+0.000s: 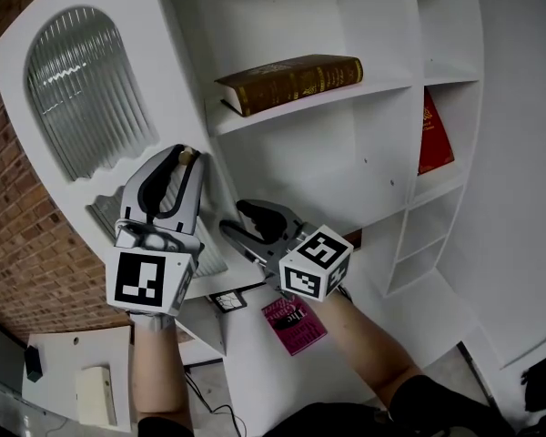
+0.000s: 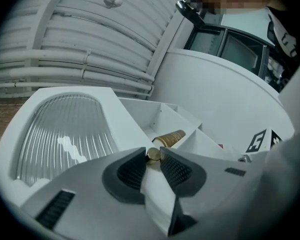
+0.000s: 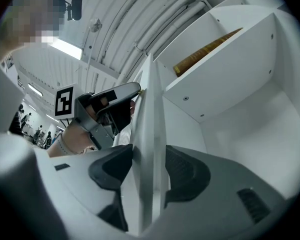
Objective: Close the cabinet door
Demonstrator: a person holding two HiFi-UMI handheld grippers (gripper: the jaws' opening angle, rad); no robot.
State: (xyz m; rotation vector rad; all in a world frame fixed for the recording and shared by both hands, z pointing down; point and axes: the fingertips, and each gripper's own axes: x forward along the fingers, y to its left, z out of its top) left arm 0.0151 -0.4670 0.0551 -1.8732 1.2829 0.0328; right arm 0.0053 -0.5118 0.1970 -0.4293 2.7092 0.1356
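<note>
The white cabinet door (image 1: 36, 57), with an arched ribbed-glass pane (image 1: 86, 89), stands swung open at the left of the shelves. My left gripper (image 1: 184, 158) is shut on its small brass knob (image 1: 188, 154); in the left gripper view both pads pinch the knob (image 2: 153, 154) beside the pane (image 2: 60, 139). My right gripper (image 1: 239, 220) sits lower, straddling the door's free edge (image 3: 151, 114). Its jaws (image 3: 149, 156) stand wide on either side of the panel without pressing it. The left gripper (image 3: 132, 93) shows beyond the edge there.
A brown book (image 1: 291, 82) lies on the upper shelf, and a red book (image 1: 432, 139) stands in the right compartment. A pink book (image 1: 294, 321) lies below my right hand. A brick wall (image 1: 18, 253) runs behind the open door.
</note>
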